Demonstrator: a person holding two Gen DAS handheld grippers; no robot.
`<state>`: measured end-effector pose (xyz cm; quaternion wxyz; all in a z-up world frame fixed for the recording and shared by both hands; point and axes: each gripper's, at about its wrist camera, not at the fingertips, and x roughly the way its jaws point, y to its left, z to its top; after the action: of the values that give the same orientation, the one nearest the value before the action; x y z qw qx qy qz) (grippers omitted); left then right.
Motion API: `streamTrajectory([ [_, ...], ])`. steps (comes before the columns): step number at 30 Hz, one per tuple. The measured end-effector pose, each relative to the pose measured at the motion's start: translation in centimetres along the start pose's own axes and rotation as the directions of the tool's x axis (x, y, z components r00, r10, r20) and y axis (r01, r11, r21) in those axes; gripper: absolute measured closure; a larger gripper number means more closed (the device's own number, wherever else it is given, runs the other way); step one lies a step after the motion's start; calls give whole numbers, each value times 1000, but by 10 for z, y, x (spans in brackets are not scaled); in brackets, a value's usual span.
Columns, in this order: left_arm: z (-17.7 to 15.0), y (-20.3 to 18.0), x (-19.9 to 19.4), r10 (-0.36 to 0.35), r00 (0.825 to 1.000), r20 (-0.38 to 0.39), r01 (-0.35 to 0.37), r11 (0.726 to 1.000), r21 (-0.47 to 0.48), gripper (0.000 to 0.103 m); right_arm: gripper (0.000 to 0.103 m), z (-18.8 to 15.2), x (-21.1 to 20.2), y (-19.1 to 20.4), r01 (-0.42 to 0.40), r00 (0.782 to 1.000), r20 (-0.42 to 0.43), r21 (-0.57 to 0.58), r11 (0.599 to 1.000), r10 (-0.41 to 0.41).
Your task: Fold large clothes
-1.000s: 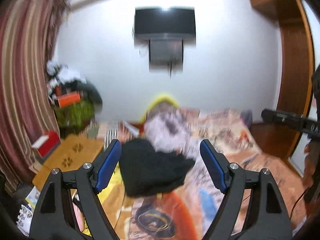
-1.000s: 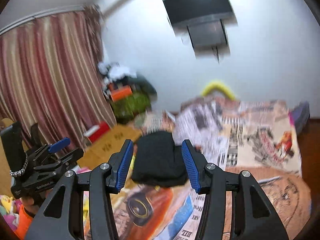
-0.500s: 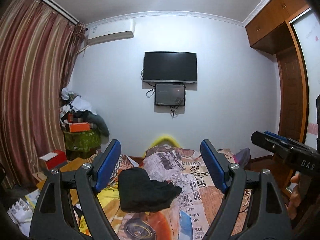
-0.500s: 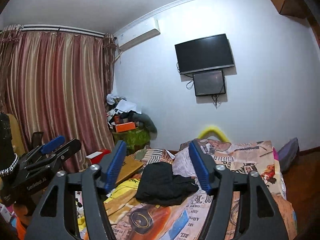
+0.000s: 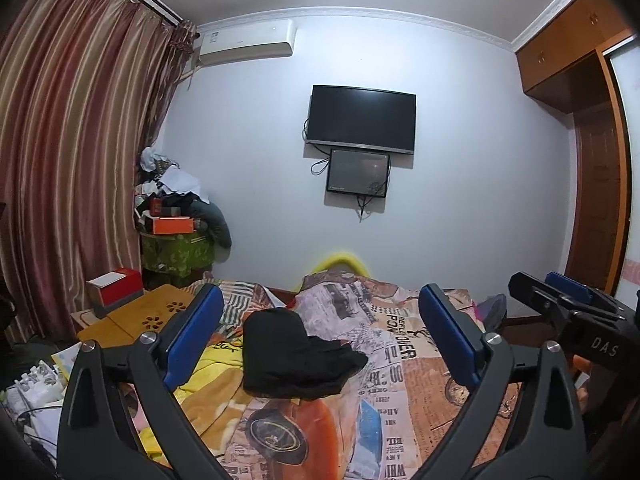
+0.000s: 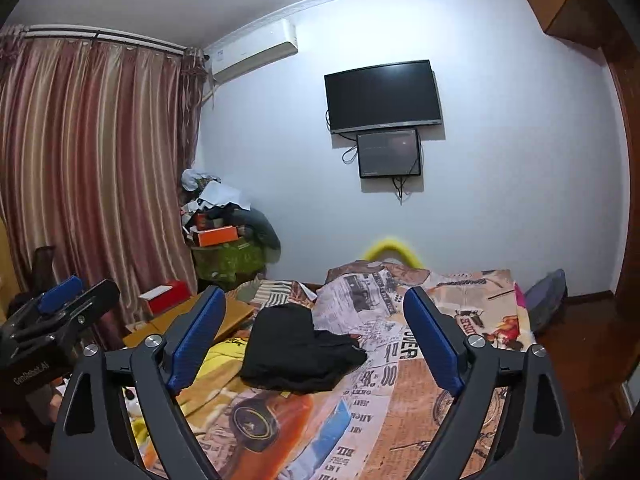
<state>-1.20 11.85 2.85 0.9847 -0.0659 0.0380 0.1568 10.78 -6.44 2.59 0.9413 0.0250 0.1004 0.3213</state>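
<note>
A black garment [image 5: 294,356] [image 6: 298,350] lies folded into a small bundle on the bed's patterned cover [image 5: 392,364] [image 6: 404,392]. Both grippers hover well back from it, pointing roughly level across the bed. My left gripper [image 5: 320,340] has its jaws opening wide, and nothing is between its blue pads [image 5: 192,340]. My right gripper [image 6: 316,338] is opening too, with only air between its pads [image 6: 430,344]. Each gripper shows at the edge of the other's view: the right gripper [image 5: 568,308] and the left gripper [image 6: 60,312].
A low wooden table [image 5: 132,320] with a red box [image 5: 116,286] stands left of the bed. A cluttered pile [image 5: 176,216] fills the corner by striped curtains [image 5: 68,160]. A TV [image 5: 360,118] hangs on the far wall. A wooden wardrobe [image 5: 596,160] stands at the right.
Both views have tilted upward and pulled back from the black garment, which now sits lower and smaller. Both pairs of jaws have spread wider, the right pair most.
</note>
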Motion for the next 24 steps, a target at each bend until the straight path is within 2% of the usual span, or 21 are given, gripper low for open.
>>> streamTrajectory([
  [24,-14,-5,8,64,998,-17,-64,998,16,1,10,-7,-10,3,-30,999,-40,9,999,31],
])
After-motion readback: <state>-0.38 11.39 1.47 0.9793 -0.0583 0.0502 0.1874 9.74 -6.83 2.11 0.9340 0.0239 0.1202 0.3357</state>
